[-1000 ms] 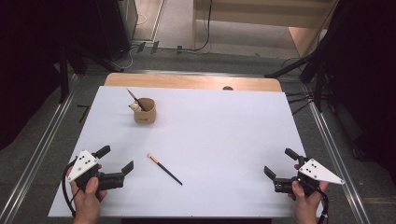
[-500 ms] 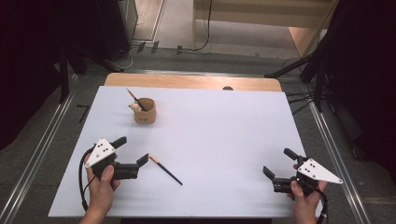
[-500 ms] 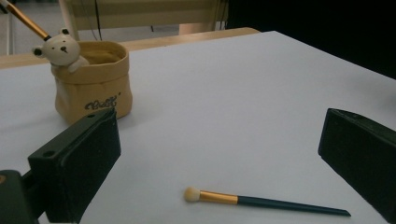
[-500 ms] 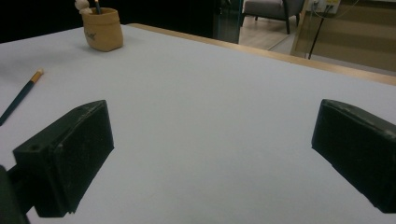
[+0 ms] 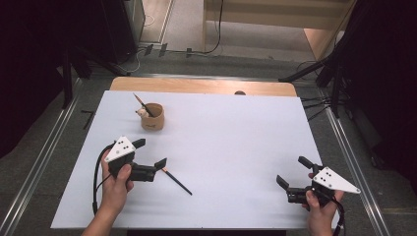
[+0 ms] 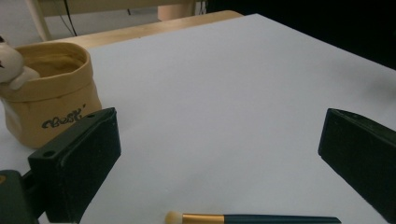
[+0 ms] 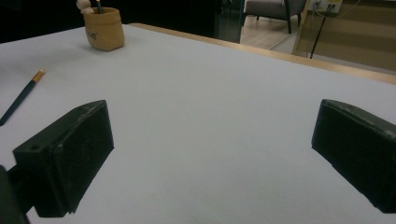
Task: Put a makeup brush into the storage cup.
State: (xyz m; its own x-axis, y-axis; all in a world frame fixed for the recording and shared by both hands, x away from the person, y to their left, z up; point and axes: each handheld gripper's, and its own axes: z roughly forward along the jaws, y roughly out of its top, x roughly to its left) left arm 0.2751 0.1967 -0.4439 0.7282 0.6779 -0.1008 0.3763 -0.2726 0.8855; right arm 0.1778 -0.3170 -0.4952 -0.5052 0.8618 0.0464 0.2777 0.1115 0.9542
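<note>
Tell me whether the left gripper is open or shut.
Open: the left gripper has its jaws wide apart, with the brush lying flat on the table between them, ungripped.

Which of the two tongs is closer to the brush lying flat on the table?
Left. The left tongs are open right at the brush, by its bristle end. The right tongs sit open far across the table.

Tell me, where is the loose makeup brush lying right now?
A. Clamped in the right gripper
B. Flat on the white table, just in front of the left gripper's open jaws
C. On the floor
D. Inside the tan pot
B: the brush lies flat on the white table, at the open left gripper, apart from the tan pot.
</note>
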